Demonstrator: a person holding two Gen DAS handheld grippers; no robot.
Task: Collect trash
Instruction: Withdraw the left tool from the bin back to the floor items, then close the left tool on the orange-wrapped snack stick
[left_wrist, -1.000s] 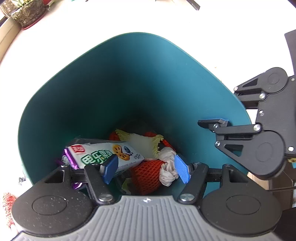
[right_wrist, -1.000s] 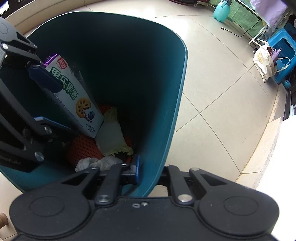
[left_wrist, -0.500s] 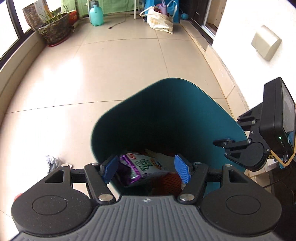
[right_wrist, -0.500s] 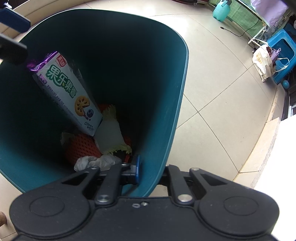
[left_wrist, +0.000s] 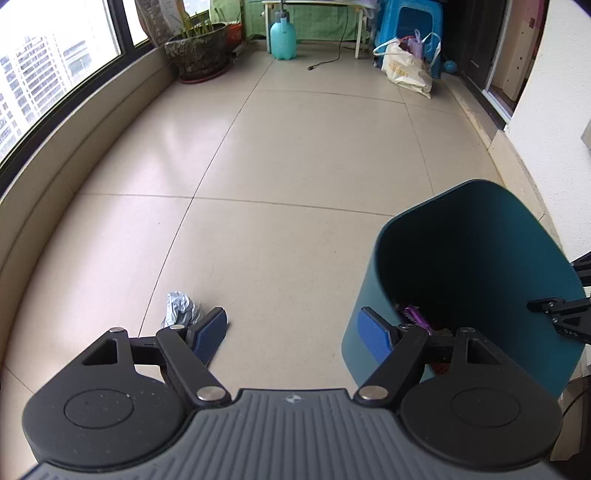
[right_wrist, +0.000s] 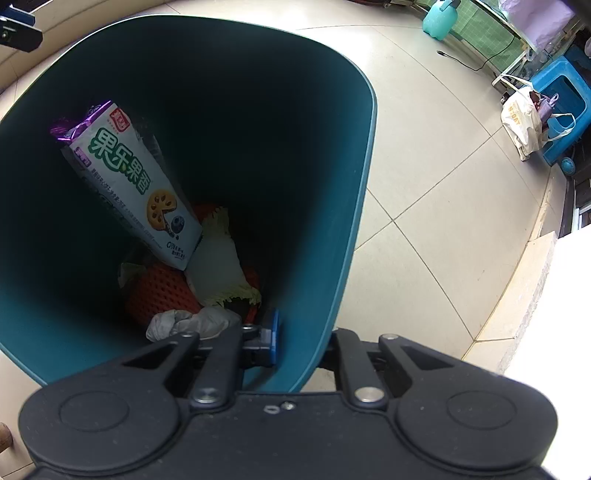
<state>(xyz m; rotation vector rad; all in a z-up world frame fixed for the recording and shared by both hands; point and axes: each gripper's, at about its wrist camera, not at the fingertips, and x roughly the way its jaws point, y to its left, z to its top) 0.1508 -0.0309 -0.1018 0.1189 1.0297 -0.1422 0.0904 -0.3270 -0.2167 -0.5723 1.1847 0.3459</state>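
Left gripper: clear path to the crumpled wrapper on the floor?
Probably yes. The left gripper has nothing between its opening jaws, and the crumpled wrapper lies on bare floor tile beside its left finger, apart from the teal bin.

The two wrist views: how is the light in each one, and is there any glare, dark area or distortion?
Left wrist view: daylight from the window puts a soft glare on the beige floor tiles; the fisheye bends the window ledge. Right wrist view: the deep inside wall of the teal plastic trash bin is nearly black, yet the white snack wrapper in it reads sharp.
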